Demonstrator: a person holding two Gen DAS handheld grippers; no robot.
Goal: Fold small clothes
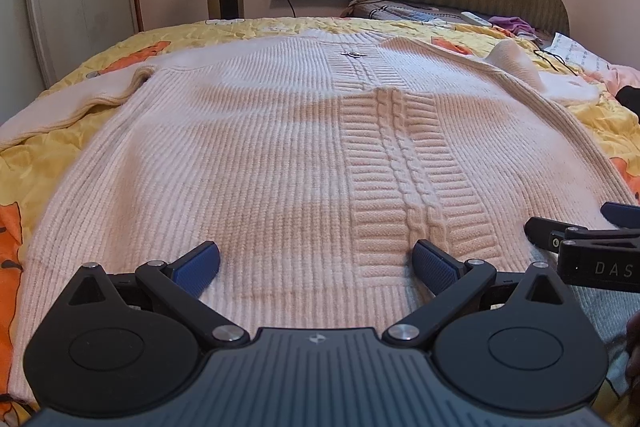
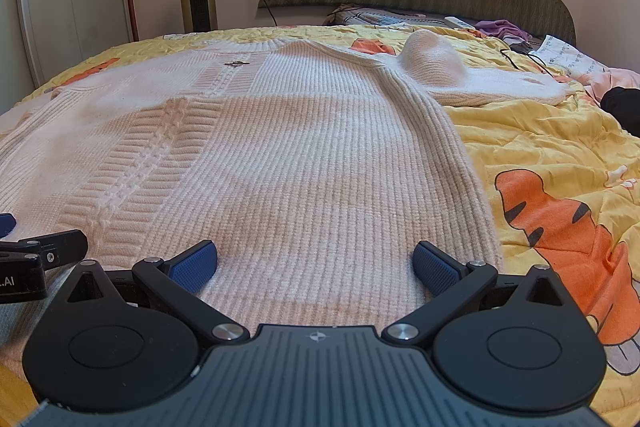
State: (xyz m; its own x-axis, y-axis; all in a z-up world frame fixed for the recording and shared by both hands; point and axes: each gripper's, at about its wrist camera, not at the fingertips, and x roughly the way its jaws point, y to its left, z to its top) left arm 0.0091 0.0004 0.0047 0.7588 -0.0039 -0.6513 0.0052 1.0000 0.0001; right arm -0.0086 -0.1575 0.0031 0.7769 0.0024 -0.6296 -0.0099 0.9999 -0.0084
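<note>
Sweater point(image 1: 280, 155) of ribbed, cable-knit cream wool lies flat on quilt point(image 2: 560, 155).

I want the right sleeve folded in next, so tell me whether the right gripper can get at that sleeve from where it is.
Probably yes. The right gripper is open at the sweater's hem, and the sleeve lies uncovered on the quilt farther up the bed, nothing between them.
</note>
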